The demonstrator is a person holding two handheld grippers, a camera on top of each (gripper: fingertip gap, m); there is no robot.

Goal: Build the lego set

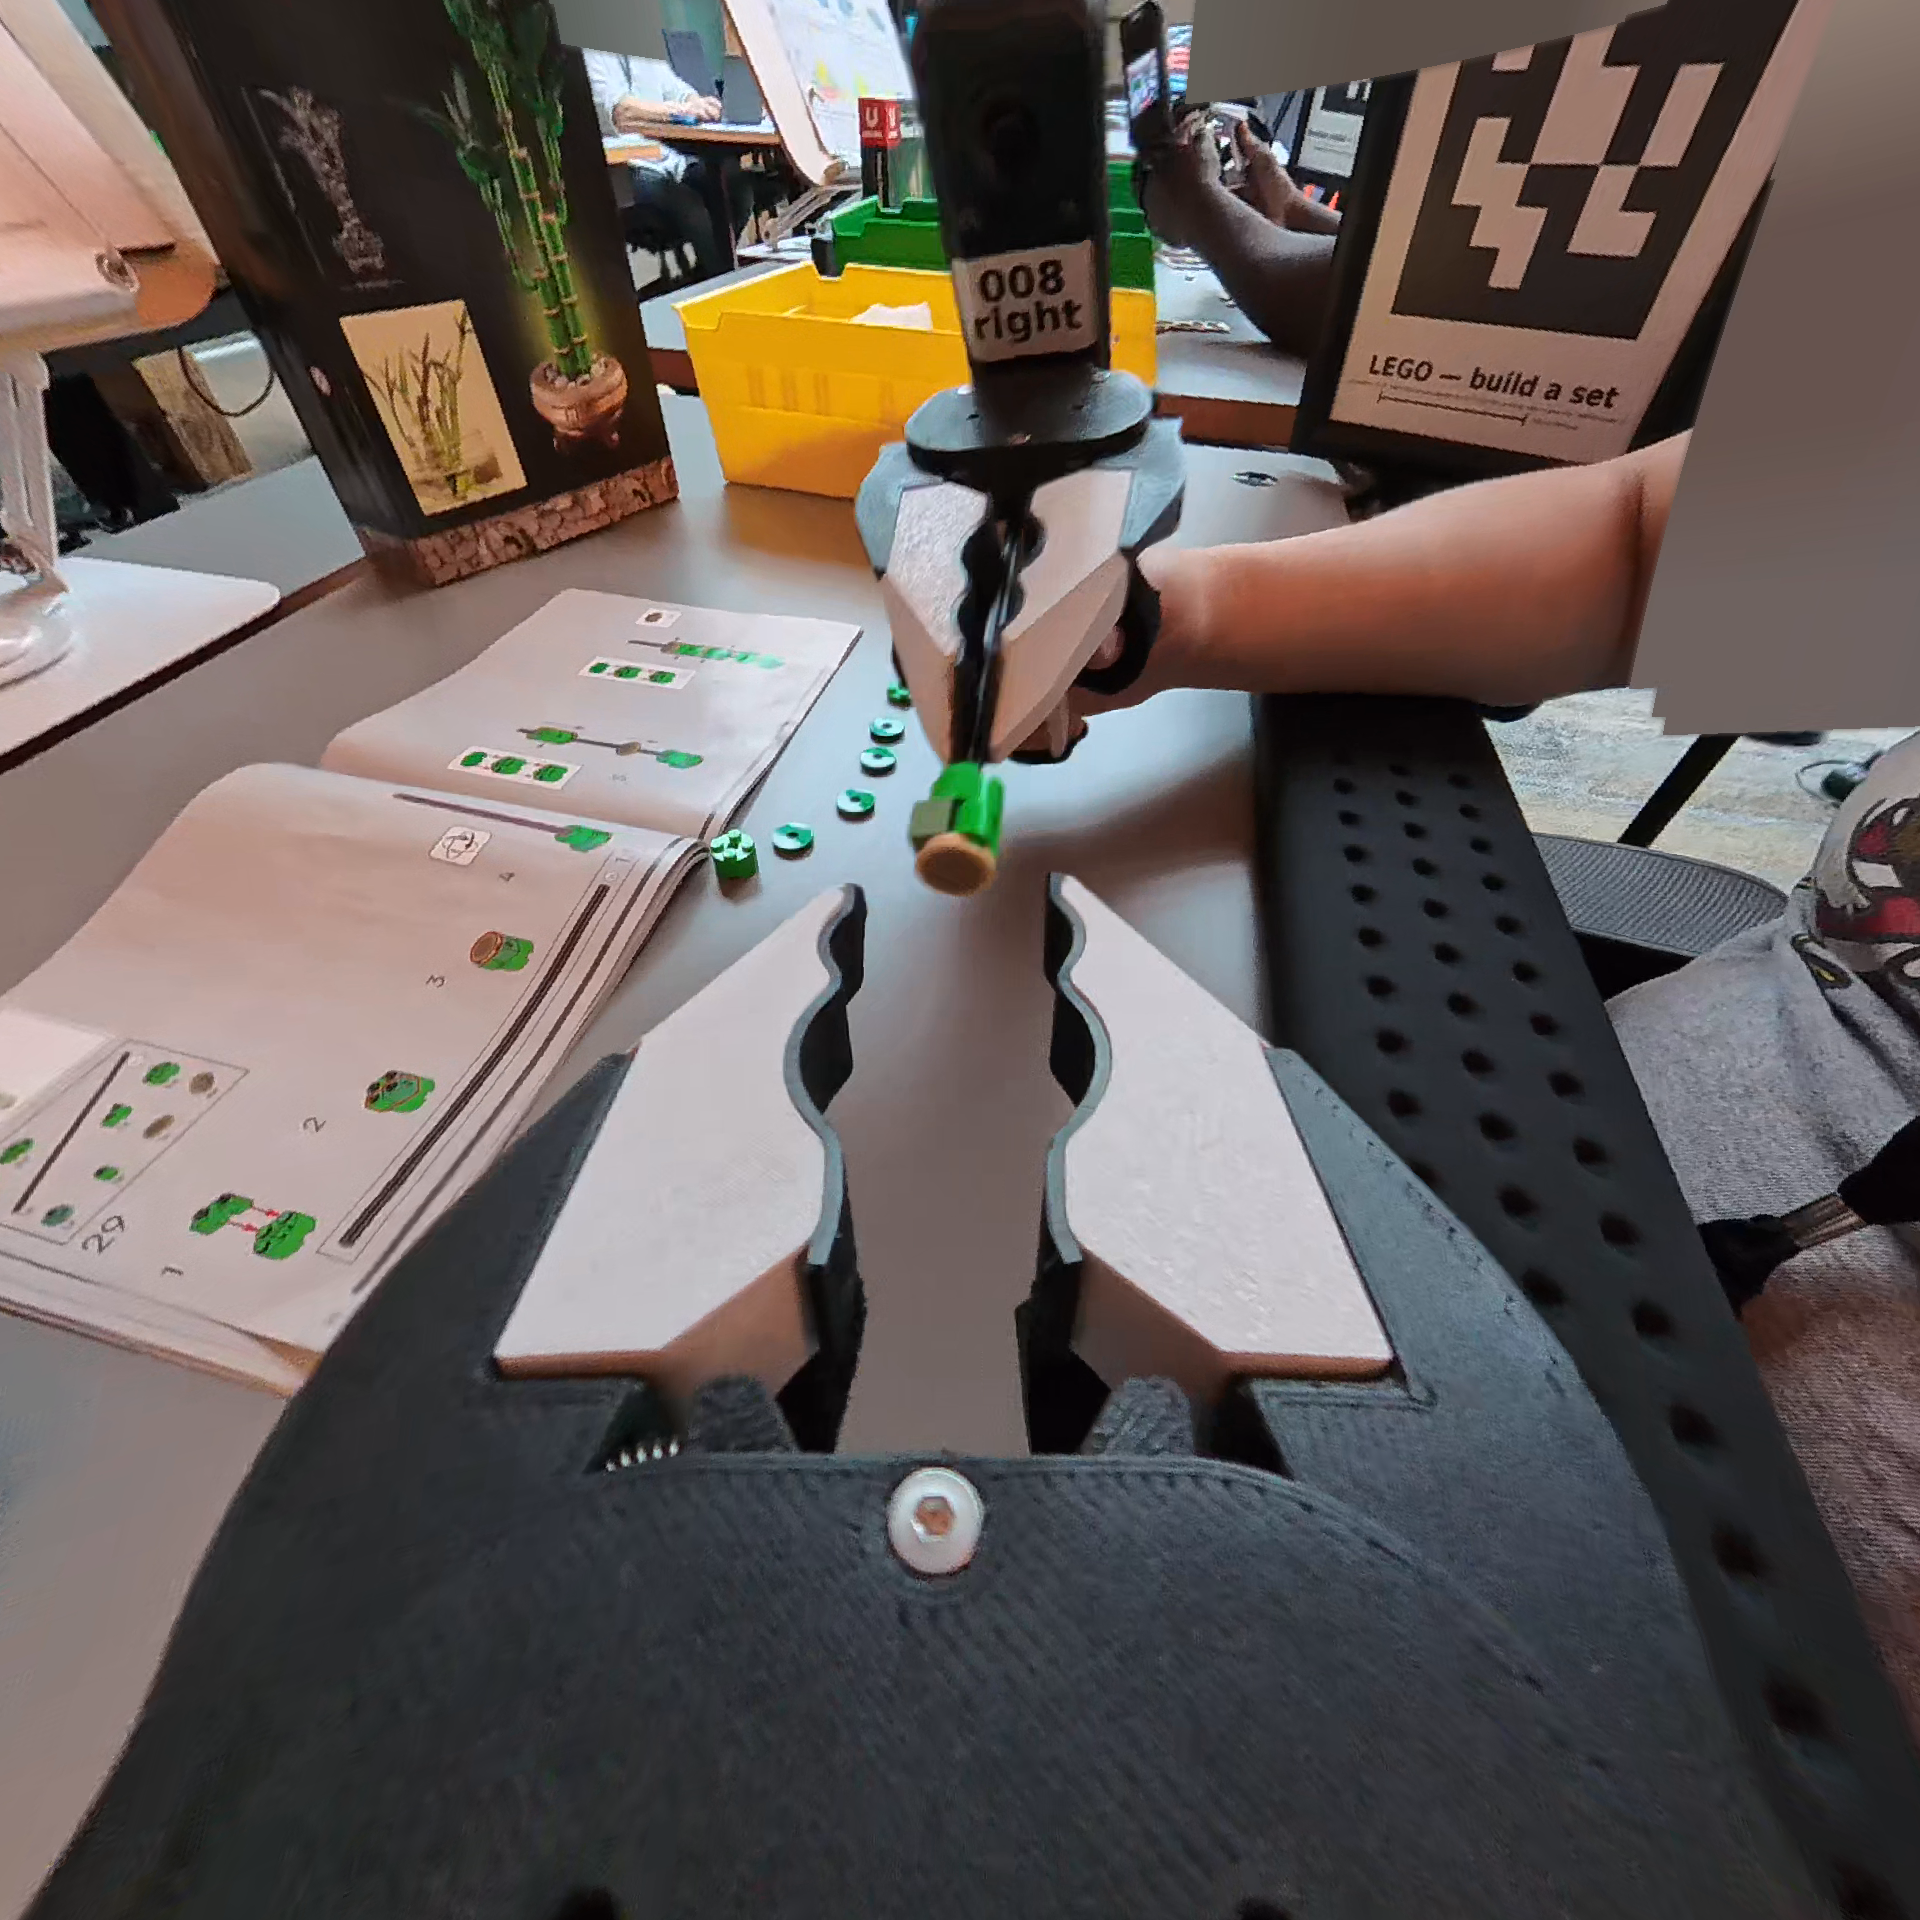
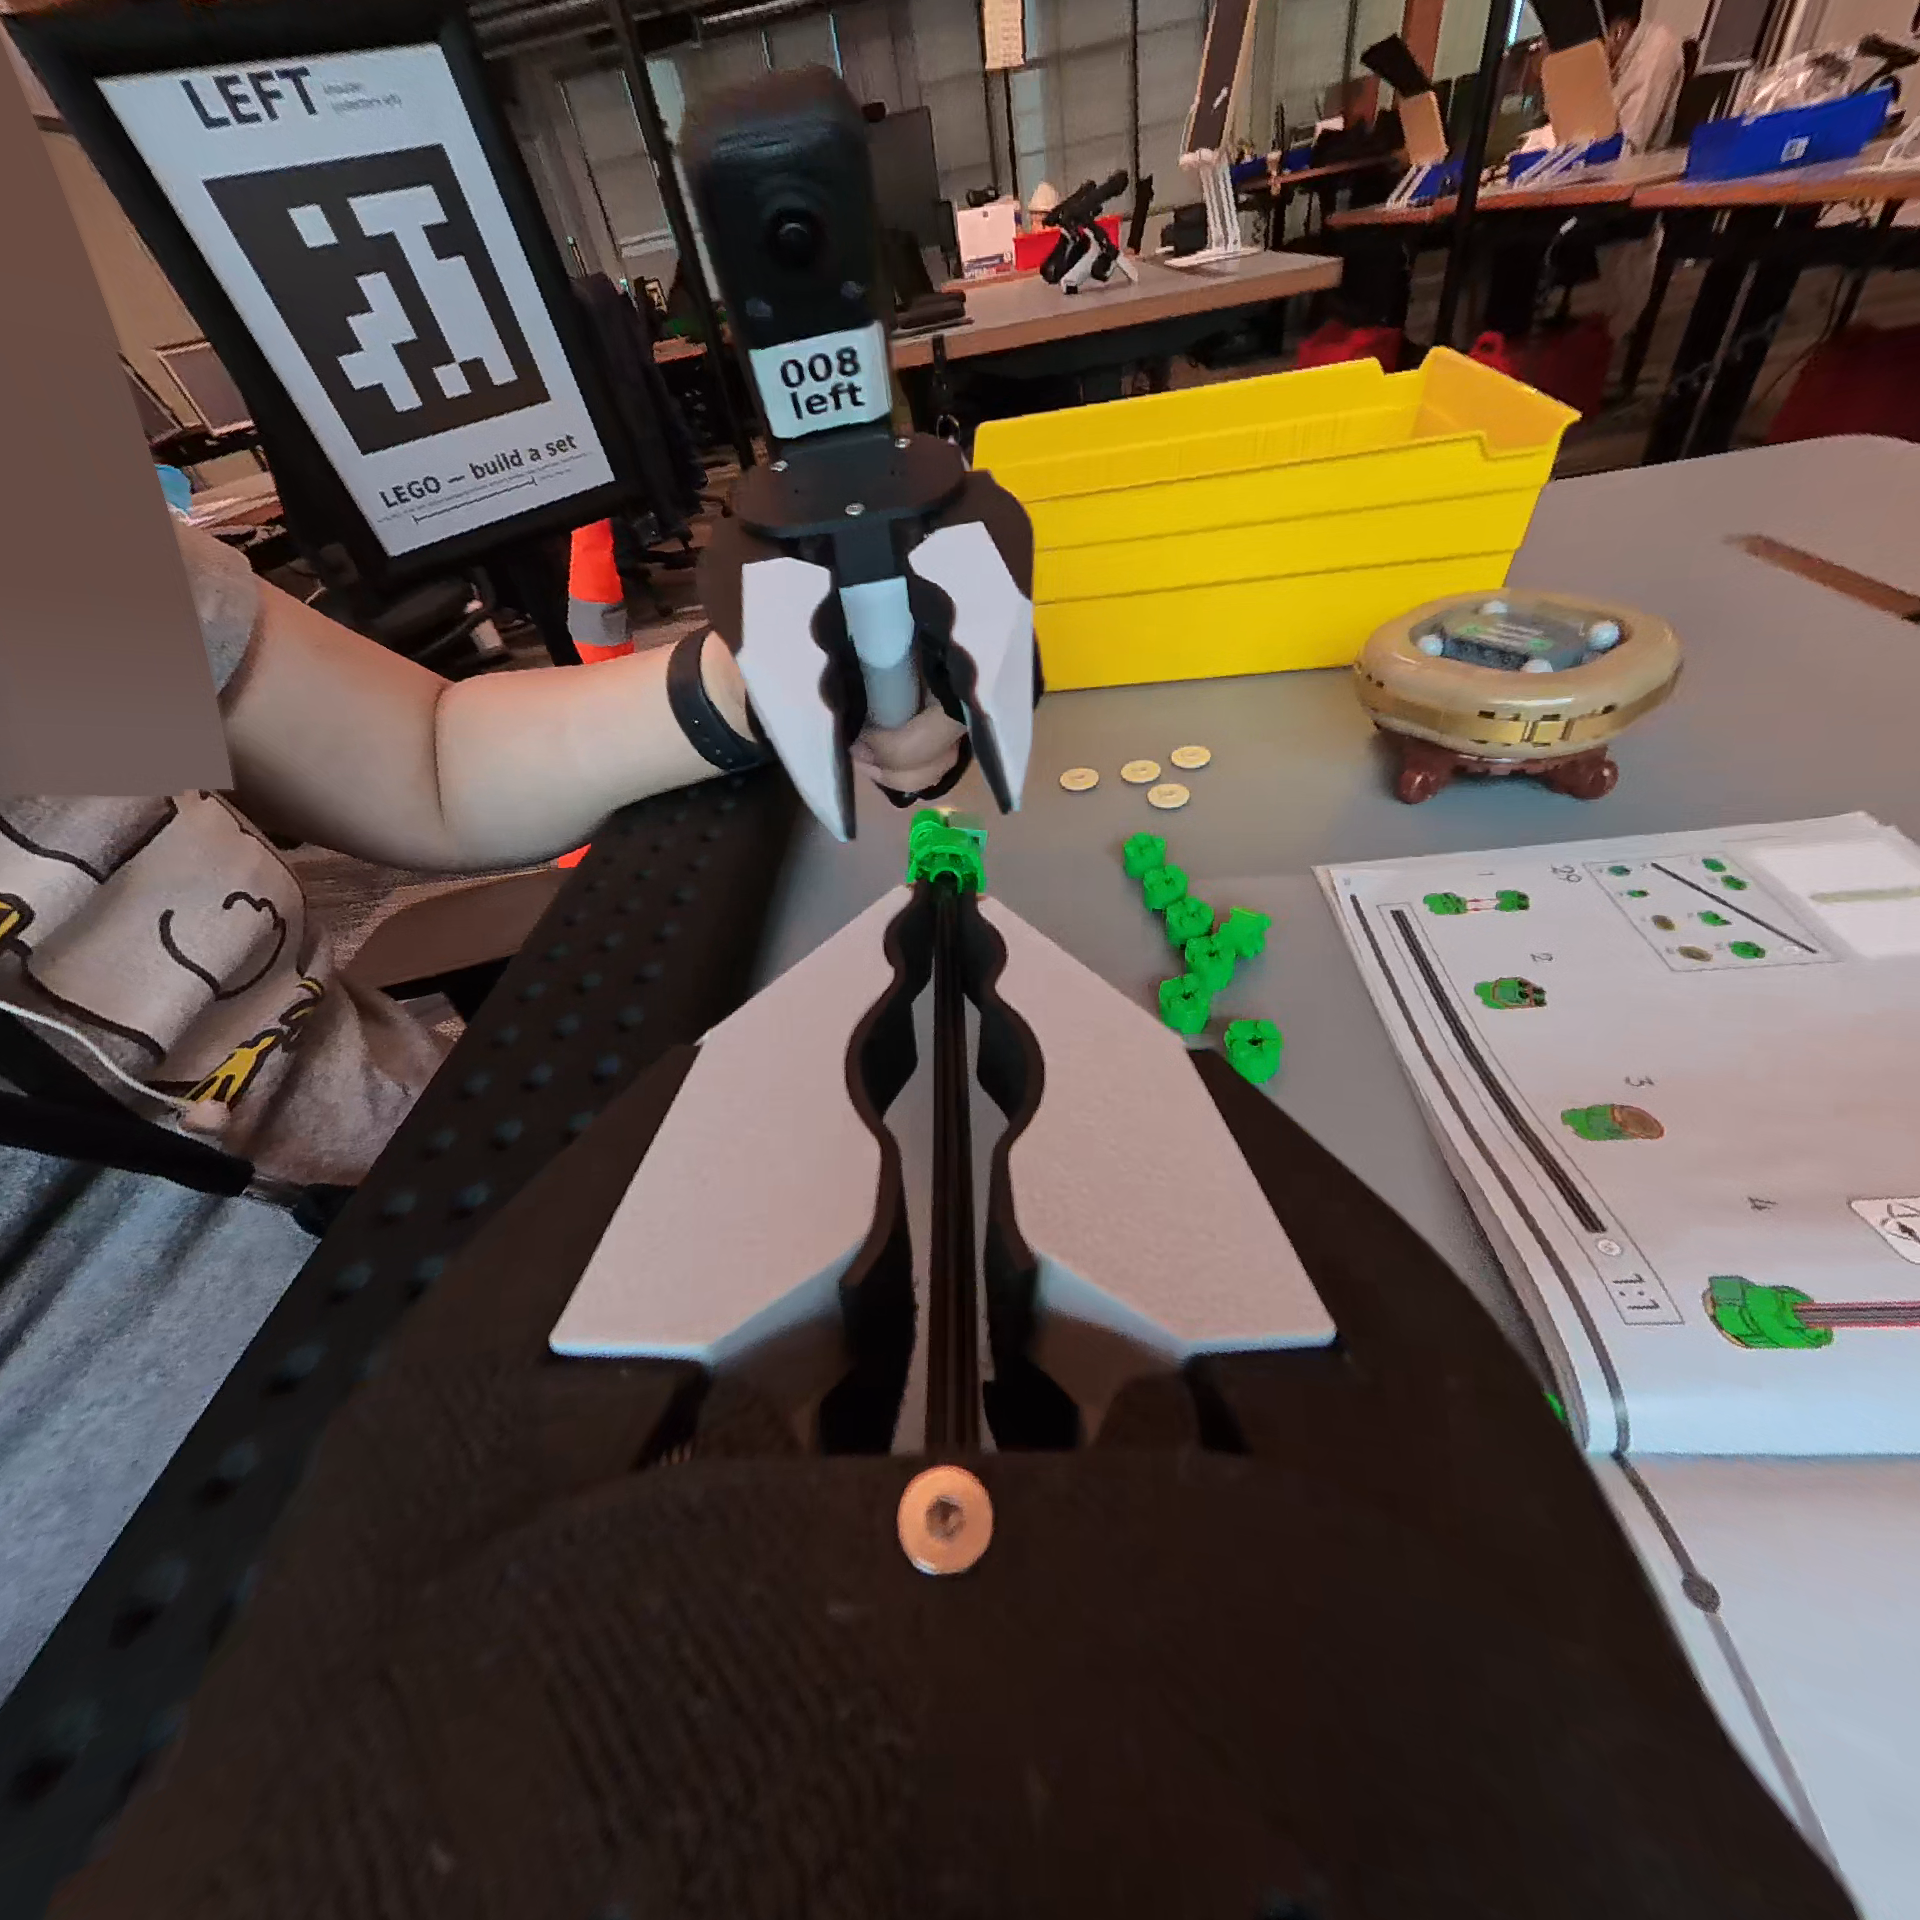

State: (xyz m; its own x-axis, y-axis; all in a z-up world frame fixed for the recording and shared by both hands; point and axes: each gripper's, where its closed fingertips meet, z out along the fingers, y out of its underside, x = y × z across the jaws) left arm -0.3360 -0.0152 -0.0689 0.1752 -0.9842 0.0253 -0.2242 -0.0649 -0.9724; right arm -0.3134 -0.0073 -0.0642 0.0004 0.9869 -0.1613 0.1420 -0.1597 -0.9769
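My right gripper (image 2: pixel 943 896) is shut on a thin black rod (image 2: pixel 951 1143) that runs between its fingers. A green round piece (image 2: pixel 943 850) with a tan cap (image 1: pixel 954 862) sits on the rod's tip. The same gripper (image 1: pixel 971 743) shows in the left wrist view, pointing at me. My left gripper (image 1: pixel 956 904) is open and empty, its fingertips just short of the capped tip; it also shows in the right wrist view (image 2: pixel 930 821). Several loose green round pieces (image 2: pixel 1195 951) lie on the table, seen as a row (image 1: pixel 854 800) in the left wrist view.
An open instruction booklet (image 1: pixel 343 997) lies beside the pieces. A yellow bin (image 2: pixel 1268 520), tan discs (image 2: pixel 1138 774), and a tan and brown pot base (image 2: pixel 1512 686) stand behind. The set's box (image 1: pixel 416 291) stands at the far left. A perforated black rail (image 1: pixel 1455 1039) edges the table. Both grippers' tips are close together, under 4 cm apart. The perforated black rail (image 1: pixel 1455 1039) is about equally far from each gripper, around 15 centimetres.
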